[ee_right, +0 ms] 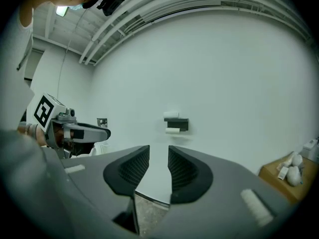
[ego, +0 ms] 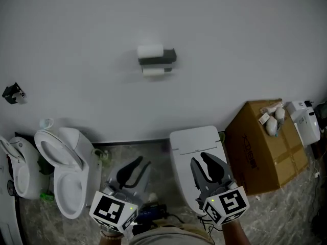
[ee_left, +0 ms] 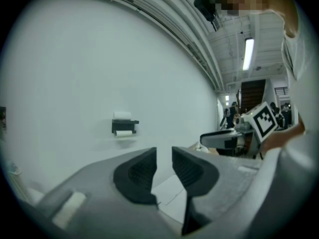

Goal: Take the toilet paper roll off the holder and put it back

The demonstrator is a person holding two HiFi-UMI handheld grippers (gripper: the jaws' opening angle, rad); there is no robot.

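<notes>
Toilet paper roll (ego: 150,51) (wall-mounted) beyond grippers (ego: 143,162) (ego: 199,157).

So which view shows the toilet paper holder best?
The head view: the holder is largest there, with one roll on top and one beneath. Both gripper views show it small and distant.

I count two paper rolls (ego: 150,51) on one wall holder (ego: 162,59), three toilets (ego: 196,149), and one cardboard box (ego: 263,147).

No legible text, cardboard box (ego: 255,152) print unreadable
</notes>
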